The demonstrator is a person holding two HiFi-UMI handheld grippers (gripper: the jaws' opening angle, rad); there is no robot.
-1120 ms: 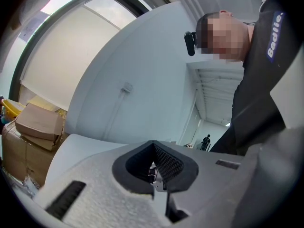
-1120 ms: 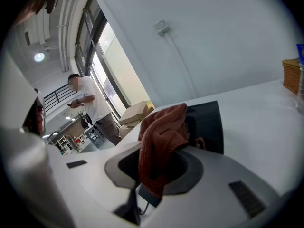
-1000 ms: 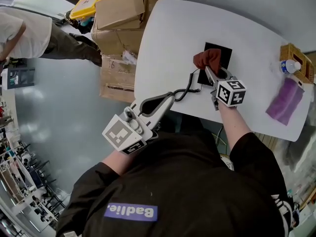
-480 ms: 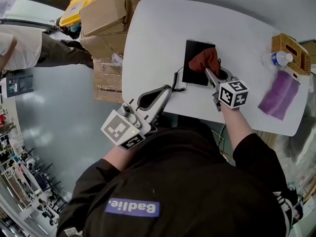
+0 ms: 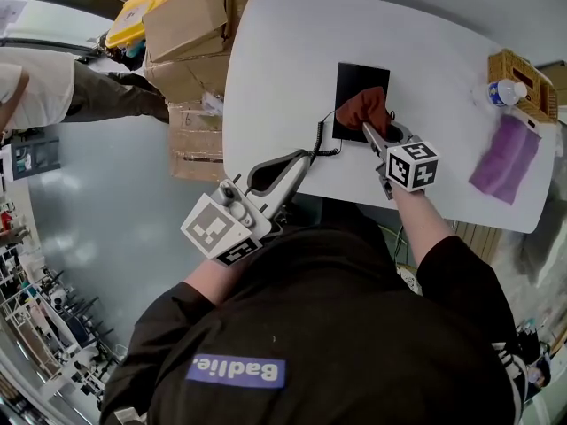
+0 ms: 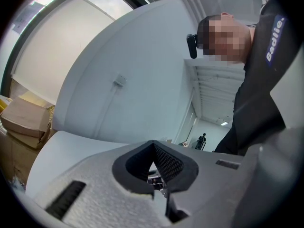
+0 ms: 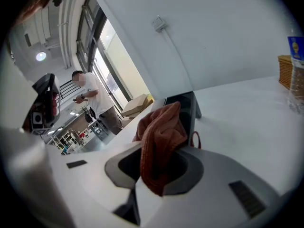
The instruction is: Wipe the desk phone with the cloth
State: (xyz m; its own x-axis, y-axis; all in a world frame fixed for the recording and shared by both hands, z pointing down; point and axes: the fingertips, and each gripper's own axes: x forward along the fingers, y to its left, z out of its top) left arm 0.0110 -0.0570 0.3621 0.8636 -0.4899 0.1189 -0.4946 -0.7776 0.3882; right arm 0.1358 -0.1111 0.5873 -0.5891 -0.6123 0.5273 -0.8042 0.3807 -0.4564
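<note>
The black desk phone [image 5: 361,82] lies flat on the white table [image 5: 443,34]. A rust-red cloth [image 5: 363,109] rests on the phone's near half, and my right gripper [image 5: 372,133] is shut on it. In the right gripper view the cloth [image 7: 159,137] bunches up out of the jaws, with the phone [image 7: 184,106] just behind. The phone's coiled cord [image 5: 324,142] runs to the table's near edge, ending by my left gripper [image 5: 299,163]. There the left gripper [image 6: 154,175] has its jaws together, with nothing seen between them.
A purple cloth [image 5: 505,158], a wicker basket [image 5: 521,78] and a water bottle [image 5: 507,92] sit at the table's right end. Cardboard boxes [image 5: 186,29] are stacked on the floor off the table's left side, and a person [image 5: 44,82] stands beyond them.
The right gripper has dragged the cloth across the phone, from its far right part down to its near half. The left gripper has stayed at the table's near edge.
</note>
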